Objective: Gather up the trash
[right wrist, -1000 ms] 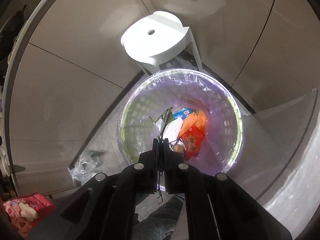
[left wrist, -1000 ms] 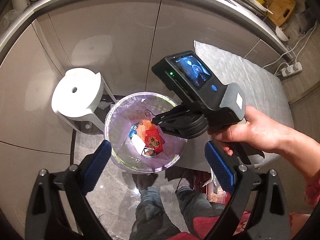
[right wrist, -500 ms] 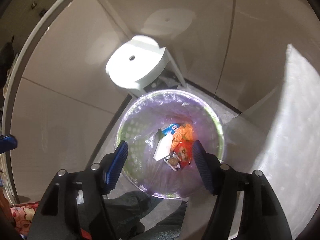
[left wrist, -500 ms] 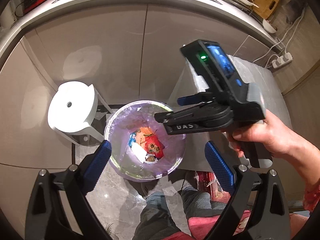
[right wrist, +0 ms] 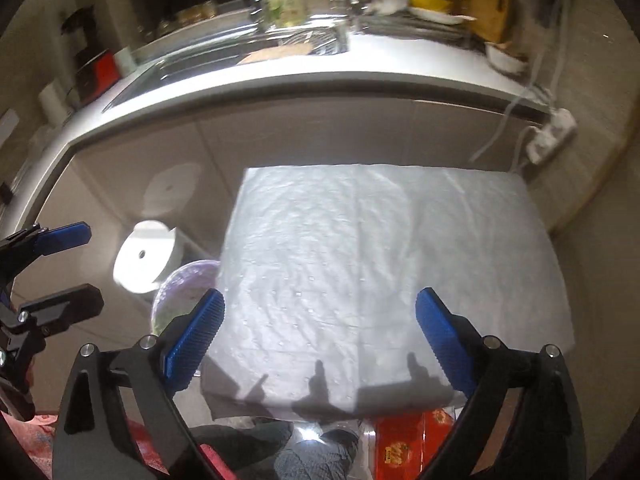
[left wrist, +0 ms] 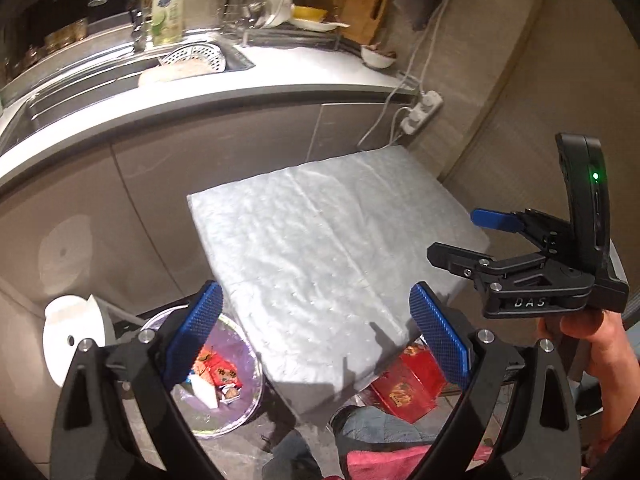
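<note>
Trash (left wrist: 216, 372): wrappers lying in the lined bin (left wrist: 240, 420) on the floor, beside the covered worktop (left wrist: 328, 248). Right gripper (right wrist: 318, 334): fingers opening, nothing between. Left gripper (left wrist: 316, 328): fingers spread, empty. Advice: scan the bare worktop for leftovers before reaching.

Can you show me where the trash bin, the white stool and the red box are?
trash bin (left wrist: 244, 412), left wrist view, on its purple-lined rim.
white stool (left wrist: 66, 340), left wrist view, on its round seat.
red box (left wrist: 412, 384), left wrist view, on its top face.
</note>
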Tool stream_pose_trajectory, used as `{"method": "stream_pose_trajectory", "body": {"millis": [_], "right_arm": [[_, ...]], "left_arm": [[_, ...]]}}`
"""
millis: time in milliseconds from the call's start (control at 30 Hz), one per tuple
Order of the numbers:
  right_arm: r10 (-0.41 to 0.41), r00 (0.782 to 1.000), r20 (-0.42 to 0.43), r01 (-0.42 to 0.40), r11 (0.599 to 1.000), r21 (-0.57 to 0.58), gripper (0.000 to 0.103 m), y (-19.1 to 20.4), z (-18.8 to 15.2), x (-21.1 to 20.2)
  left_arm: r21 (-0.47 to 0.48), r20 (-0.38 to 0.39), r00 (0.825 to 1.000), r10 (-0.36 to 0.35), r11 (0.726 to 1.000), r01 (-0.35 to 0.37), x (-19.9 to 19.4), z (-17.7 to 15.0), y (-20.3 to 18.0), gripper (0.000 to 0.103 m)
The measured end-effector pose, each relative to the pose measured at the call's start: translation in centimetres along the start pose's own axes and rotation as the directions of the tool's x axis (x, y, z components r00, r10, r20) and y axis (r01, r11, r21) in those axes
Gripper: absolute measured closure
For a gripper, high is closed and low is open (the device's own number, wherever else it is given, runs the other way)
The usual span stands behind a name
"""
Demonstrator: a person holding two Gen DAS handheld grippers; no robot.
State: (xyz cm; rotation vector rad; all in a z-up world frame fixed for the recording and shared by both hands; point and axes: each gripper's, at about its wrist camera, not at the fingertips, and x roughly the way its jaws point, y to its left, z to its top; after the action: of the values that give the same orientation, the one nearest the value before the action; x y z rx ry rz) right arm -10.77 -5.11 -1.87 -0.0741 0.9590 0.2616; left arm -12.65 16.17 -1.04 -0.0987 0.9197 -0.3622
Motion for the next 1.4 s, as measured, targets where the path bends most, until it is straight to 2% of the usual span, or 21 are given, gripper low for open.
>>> {"method": "stream_pose_trajectory", "body": {"millis": [133, 233, 433, 600, 667, 767, 833, 1000, 1167, 1400], "right_arm": [[-0.053, 0.998, 0.041, 0.05, 0.996, 0.067, 0.003, -3.0, -1.3, -2.8], [-0.058, 0.997, 0.054, 0.053, 0.995, 0.08, 0.003, -4.2, -2.1, -3.4], [0.01, 0.996, 0.094, -0.017, 0.997, 0.073, 0.003, -5.8, -3.5, -5.4], [0.05, 0.991, 0.125, -0.057, 0.997, 0.051, 0.003, -7.1, -4.6, -9.7], [0.069, 0.984, 0.165, -0.076, 0.997, 0.035, 0.003, -7.5, -5.0, -12.3], [0.064, 0.97, 0.236, -0.069, 0.998, 0.01, 0.002, -8.0, -5.5, -16.4], [0.07, 0.959, 0.275, -0.071, 0.997, -0.008, 0.002, -8.2, -5.7, -19.0], [0.081, 0.926, 0.369, -0.077, 0.997, -0.026, 0.002, -8.8, -6.6, -26.0], [0.082, 0.883, 0.461, -0.069, 0.997, -0.044, 0.002, -9.2, -8.3, -32.3], [0.068, 0.835, 0.547, -0.047, 0.997, -0.054, 0.002, -9.3, -11.6, -36.9]], "left_arm": [[0.042, 0.011, 0.999, -0.037, 0.998, 0.036, -0.3, 0.9, -3.2, 0.013], [0.04, 0.013, 1.0, -0.016, 0.999, 0.015, -0.5, 1.0, -5.0, 0.013], [-0.007, 0.052, 0.994, 0.099, 0.995, -0.099, -2.7, -0.5, -7.6, 0.013], [-0.106, 0.08, 0.979, 0.189, 0.978, -0.18, -6.2, -1.7, -10.9, 0.013], [-0.119, 0.092, 0.973, 0.21, 0.973, -0.199, -7.8, -2.2, -12.6, 0.013], [-0.13, 0.145, 0.952, 0.27, 0.959, -0.252, -10.7, -2.6, -15.8, 0.012], [-0.155, 0.182, 0.933, 0.309, 0.946, -0.283, -12.9, -2.9, -17.8, 0.008], [-0.199, 0.274, 0.875, 0.4, 0.913, -0.356, -18.8, -3.7, -22.7, 0.008], [-0.214, 0.319, 0.817, 0.481, 0.876, -0.432, -23.1, -4.6, -26.6, 0.008], [-0.242, 0.313, 0.782, 0.539, 0.841, -0.483, -25.3, -7.5, -28.9, 0.008]]}}
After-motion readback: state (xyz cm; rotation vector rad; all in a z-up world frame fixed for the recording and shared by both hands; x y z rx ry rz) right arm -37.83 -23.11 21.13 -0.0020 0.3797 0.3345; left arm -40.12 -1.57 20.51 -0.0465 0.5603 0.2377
